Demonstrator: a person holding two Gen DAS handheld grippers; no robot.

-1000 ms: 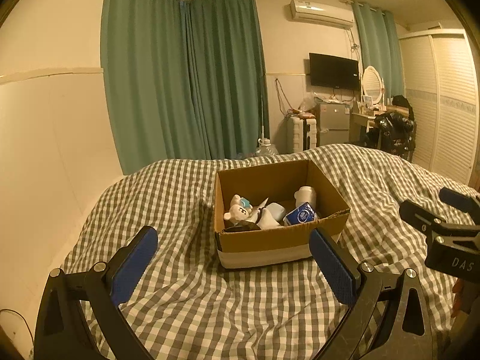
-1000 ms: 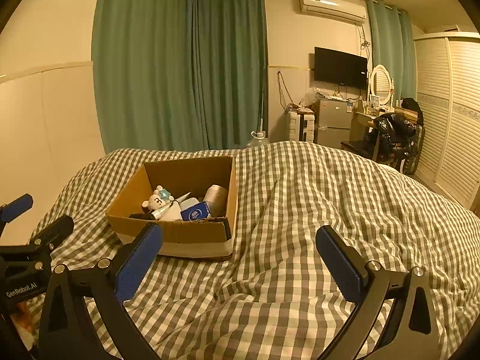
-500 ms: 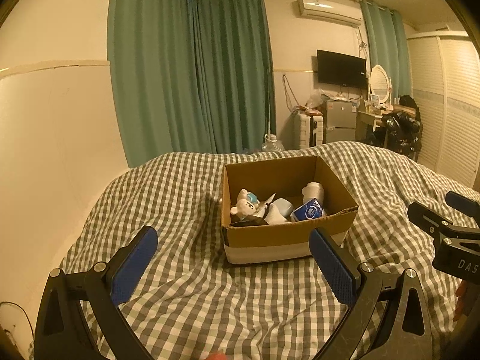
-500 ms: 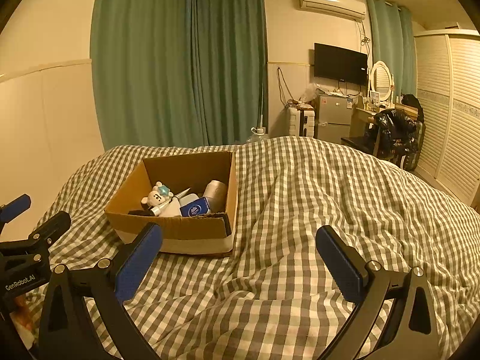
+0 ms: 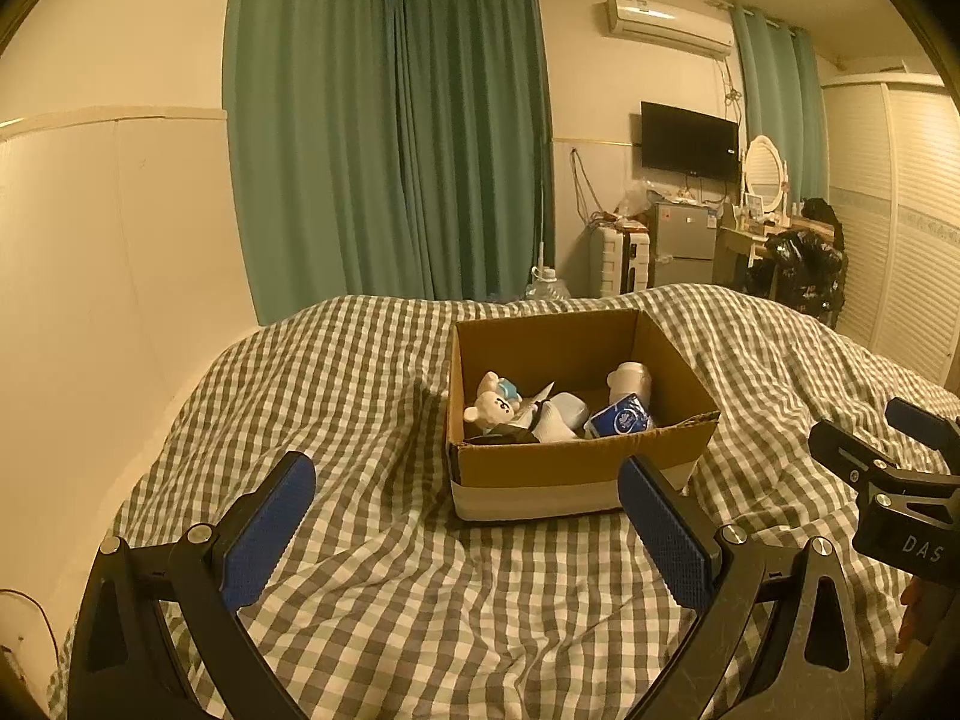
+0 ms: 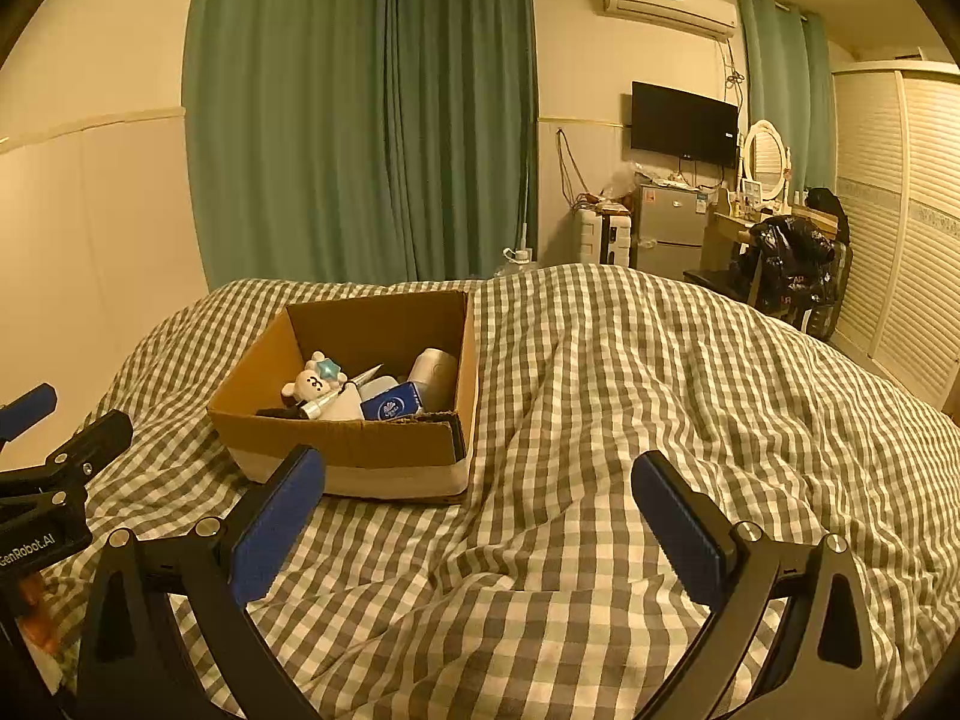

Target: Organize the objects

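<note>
left wrist view, cardboard box on checked duvet, curtains behind

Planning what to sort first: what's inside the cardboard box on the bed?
In the cardboard box: a white bear toy, blue packet, pale cylinder, silver tube. Anything beneath them is covered.

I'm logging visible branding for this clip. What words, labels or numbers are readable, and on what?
"DAS": white letters, cut off by the frame edge, on the right claw body in the left wrist view.
"enRobot.AI": start cut off, on the left claw body in the right wrist view.
Blue packet in the cardboard box: white logo and print, too small to read.
</note>
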